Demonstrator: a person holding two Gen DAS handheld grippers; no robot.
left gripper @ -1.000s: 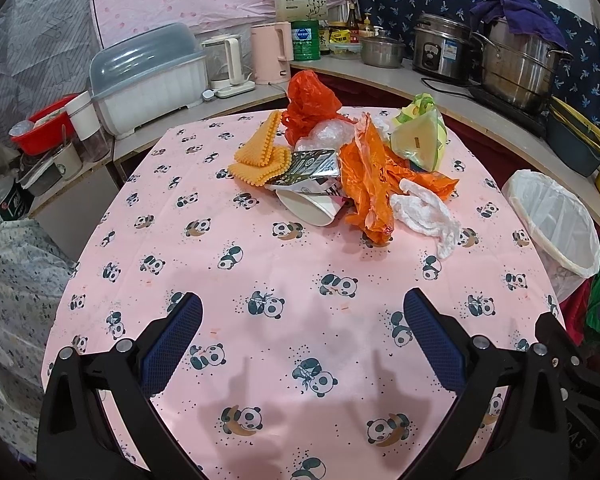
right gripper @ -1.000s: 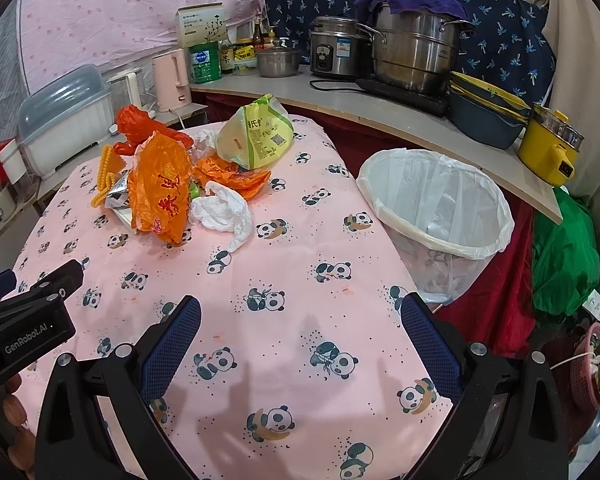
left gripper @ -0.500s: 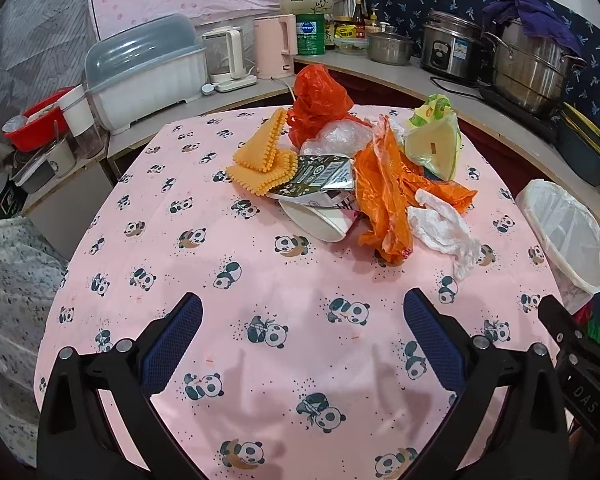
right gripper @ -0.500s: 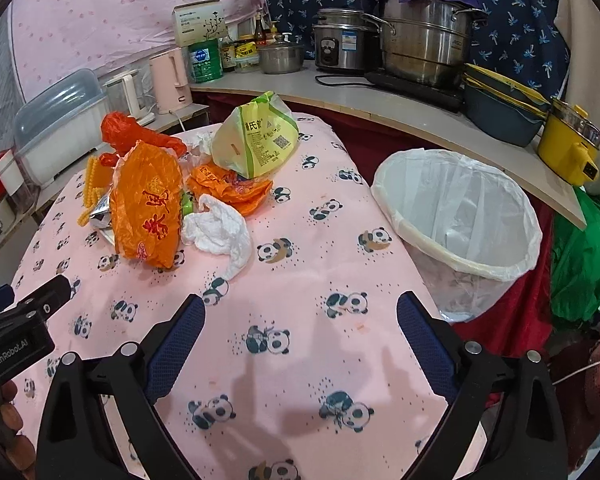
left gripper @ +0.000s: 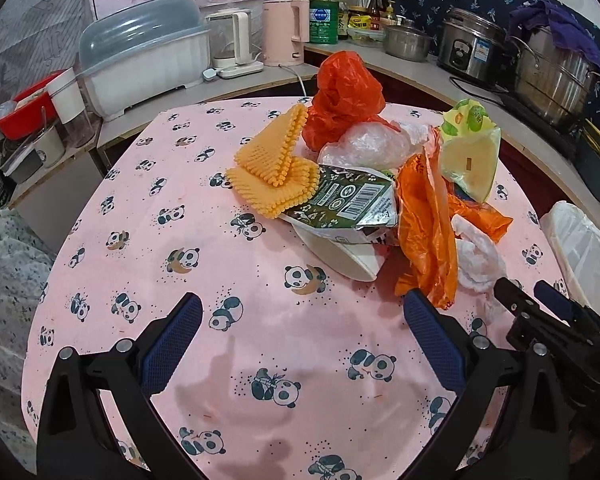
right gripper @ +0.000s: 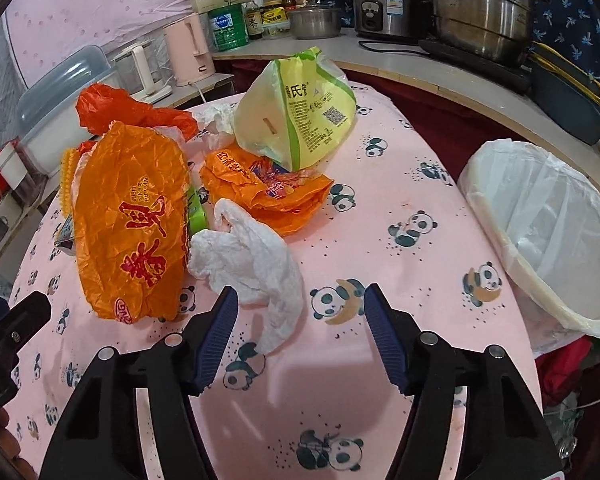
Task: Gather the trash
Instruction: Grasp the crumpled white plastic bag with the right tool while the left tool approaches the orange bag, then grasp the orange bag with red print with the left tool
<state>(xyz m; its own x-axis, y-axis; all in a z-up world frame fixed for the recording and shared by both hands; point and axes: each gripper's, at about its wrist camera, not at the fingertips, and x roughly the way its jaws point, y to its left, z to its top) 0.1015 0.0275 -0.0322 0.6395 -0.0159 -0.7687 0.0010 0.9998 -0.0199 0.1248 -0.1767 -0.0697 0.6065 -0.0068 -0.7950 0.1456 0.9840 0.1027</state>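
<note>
A trash heap lies on the pink panda tablecloth [left gripper: 180, 208]. It holds a red bag [left gripper: 344, 96], a yellow bumpy mat [left gripper: 276, 172], a dark foil packet [left gripper: 348, 200] over a white bowl [left gripper: 340, 256], an orange bag [right gripper: 132, 224], an orange wrapper [right gripper: 268, 188], a yellow-green pack [right gripper: 296, 112] and a crumpled white tissue [right gripper: 256, 256]. My right gripper [right gripper: 300, 292] hovers over the tissue's near tail. Its jaws are closing, and the pads do not press on it. My left gripper [left gripper: 303, 300] stands open over bare cloth, just short of the bowl.
A bin with a white liner [right gripper: 548, 232] stands off the table's right edge. A curved counter behind carries a covered dish rack [left gripper: 140, 64], a pink kettle [left gripper: 286, 32], a rice cooker [left gripper: 472, 52] and a steel pot [left gripper: 552, 76]. A red bowl [left gripper: 24, 100] sits far left.
Both grippers have moved forward and down toward the heap. The right gripper's jaws have narrowed, and the white tissue now lies at its fingertips.
</note>
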